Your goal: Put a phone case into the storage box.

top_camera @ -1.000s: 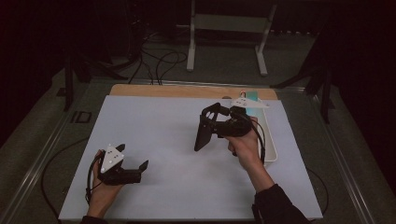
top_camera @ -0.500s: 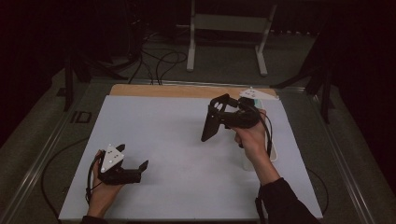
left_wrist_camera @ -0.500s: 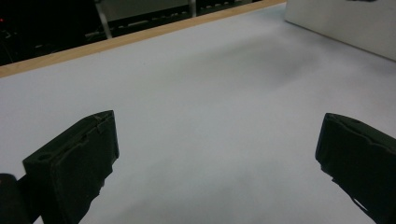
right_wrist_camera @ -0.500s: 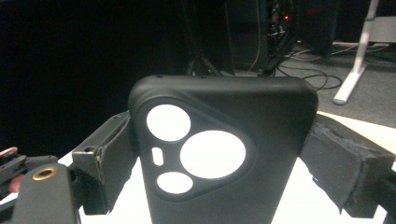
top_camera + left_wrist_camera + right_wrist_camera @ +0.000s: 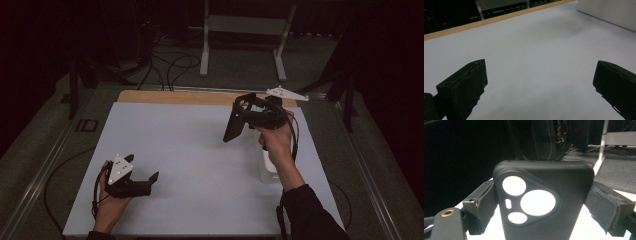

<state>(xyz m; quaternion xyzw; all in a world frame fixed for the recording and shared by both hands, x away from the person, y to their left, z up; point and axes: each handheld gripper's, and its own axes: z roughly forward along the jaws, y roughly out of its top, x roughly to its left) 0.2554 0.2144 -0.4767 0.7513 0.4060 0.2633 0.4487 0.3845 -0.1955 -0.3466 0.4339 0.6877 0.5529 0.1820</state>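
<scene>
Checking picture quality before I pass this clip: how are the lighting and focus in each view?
High view: dim, dark surroundings, the white table evenly lit. Left gripper view: the near jaws are soft, the table sharper. Right gripper view: the black phone case is sharp, its camera cutouts blown out white by the table behind.

Phone cases: one, black (image 5: 541, 205), with three round camera cut-outs and one small slot
Tools: two, left tool (image 5: 145, 181) and right tool (image 5: 235, 127)
Jaws per tool: two
Grey three-cornered plates: two, one on each tool
White boxes on the bench: one (image 5: 267, 167)
Hands: two
White mats covering the bench: one (image 5: 190, 150)
</scene>
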